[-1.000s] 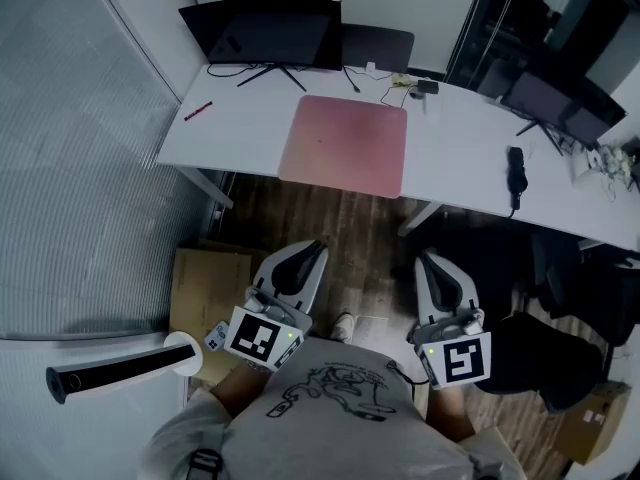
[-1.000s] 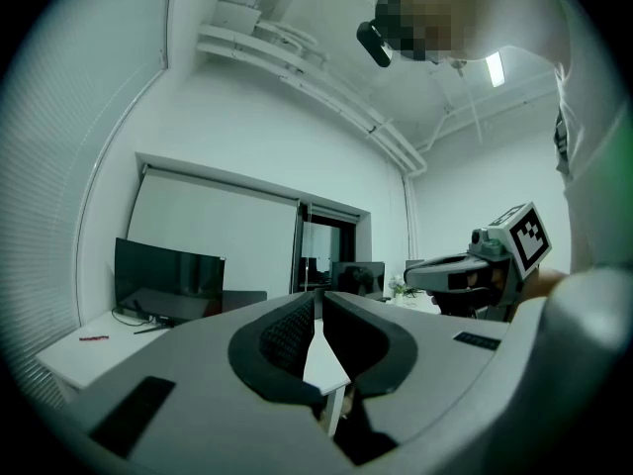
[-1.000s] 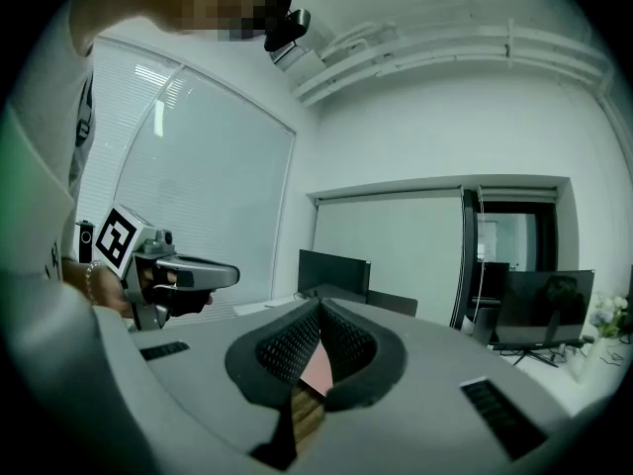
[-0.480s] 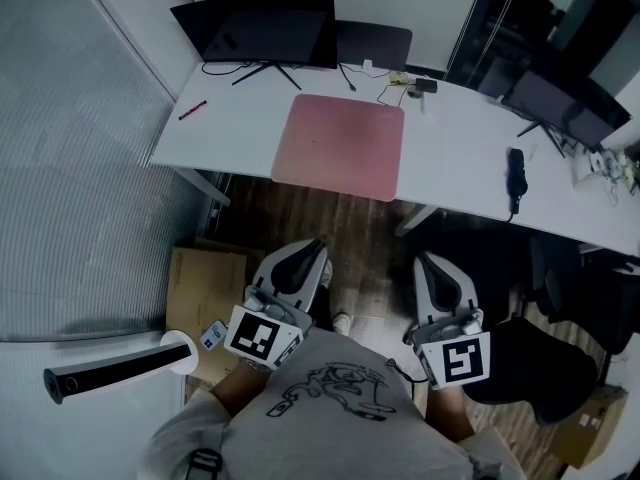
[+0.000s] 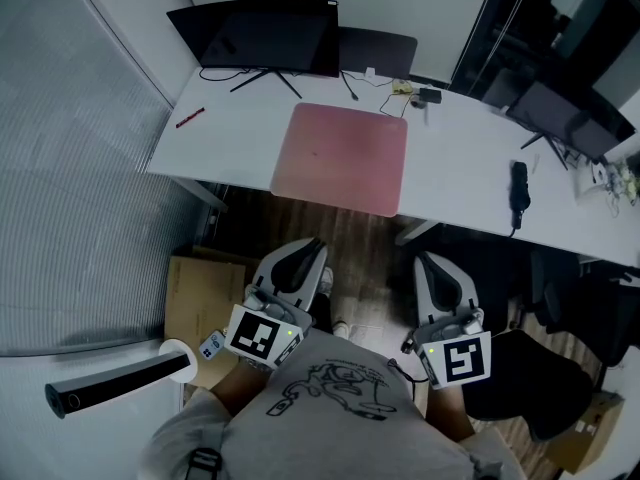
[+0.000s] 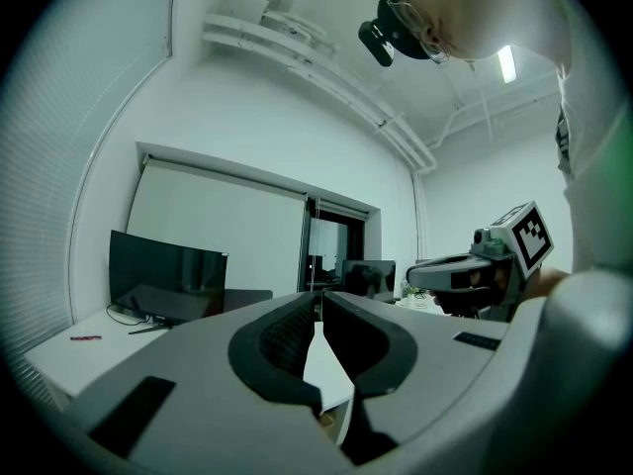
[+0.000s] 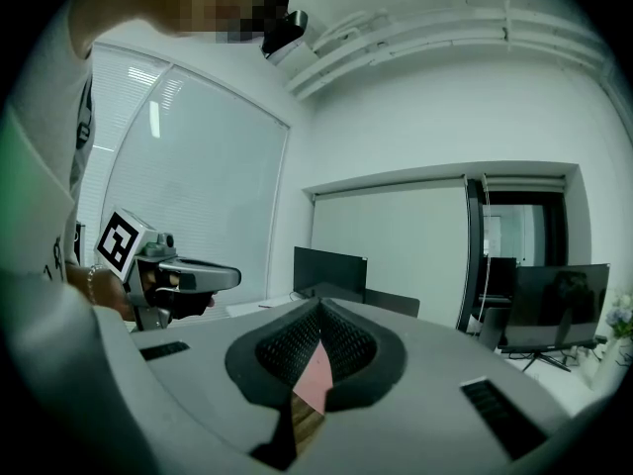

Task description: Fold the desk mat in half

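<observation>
Pink rectangular desk mat (image 5: 342,157) lies flat and unfolded on the white worktop (image 5: 230,138), its near edge at the worktop's front edge, just in front of a black monitor (image 5: 255,36). Left gripper (image 5: 316,247) and right gripper (image 5: 424,261) sit close to the person's torso above the wooden floor (image 5: 365,243), well apart from the mat. Both sets of fingers are closed tip to tip, holding nothing.

The desk mat (image 5: 340,158) is a plain pink sheet, roughly square with rounded corners. It lies flat and unfolded on the white desk (image 5: 230,133), somewhat left of the desk's middle. Its near edge lies right along the desk's near edge.
</observation>
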### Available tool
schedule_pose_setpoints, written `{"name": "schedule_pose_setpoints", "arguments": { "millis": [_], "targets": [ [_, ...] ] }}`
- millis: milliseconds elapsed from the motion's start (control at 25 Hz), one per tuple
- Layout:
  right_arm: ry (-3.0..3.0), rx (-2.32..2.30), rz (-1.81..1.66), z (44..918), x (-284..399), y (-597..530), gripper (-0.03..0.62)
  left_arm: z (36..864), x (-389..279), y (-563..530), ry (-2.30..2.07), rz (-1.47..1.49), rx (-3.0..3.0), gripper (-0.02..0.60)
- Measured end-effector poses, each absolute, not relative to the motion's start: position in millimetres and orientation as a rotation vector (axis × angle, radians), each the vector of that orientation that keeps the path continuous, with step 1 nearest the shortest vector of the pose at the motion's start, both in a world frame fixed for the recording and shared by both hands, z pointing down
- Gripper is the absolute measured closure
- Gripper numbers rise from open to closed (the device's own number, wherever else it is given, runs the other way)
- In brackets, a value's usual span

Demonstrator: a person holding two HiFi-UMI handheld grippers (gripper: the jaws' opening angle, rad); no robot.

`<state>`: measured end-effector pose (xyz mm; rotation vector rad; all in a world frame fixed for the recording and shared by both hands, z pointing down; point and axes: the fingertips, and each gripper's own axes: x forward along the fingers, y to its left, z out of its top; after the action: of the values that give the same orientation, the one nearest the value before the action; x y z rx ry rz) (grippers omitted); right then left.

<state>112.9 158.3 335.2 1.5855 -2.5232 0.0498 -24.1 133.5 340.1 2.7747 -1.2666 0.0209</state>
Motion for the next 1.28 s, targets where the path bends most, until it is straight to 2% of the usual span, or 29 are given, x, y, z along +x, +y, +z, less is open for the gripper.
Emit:
{"name": "schedule_pose_setpoints", "arguments": {
  "millis": [840,1280],
  "targets": [
    [-2.557,1.635,0.006,310,55,-24,0.588,329,-75,-48,-1.229,0.004,2.790,0.543],
    [-2.510,1.674,0.012,318,25,-84,0.588,343,-103,-113,-1.166,0.004,2.799,0.557]
  ]
}}
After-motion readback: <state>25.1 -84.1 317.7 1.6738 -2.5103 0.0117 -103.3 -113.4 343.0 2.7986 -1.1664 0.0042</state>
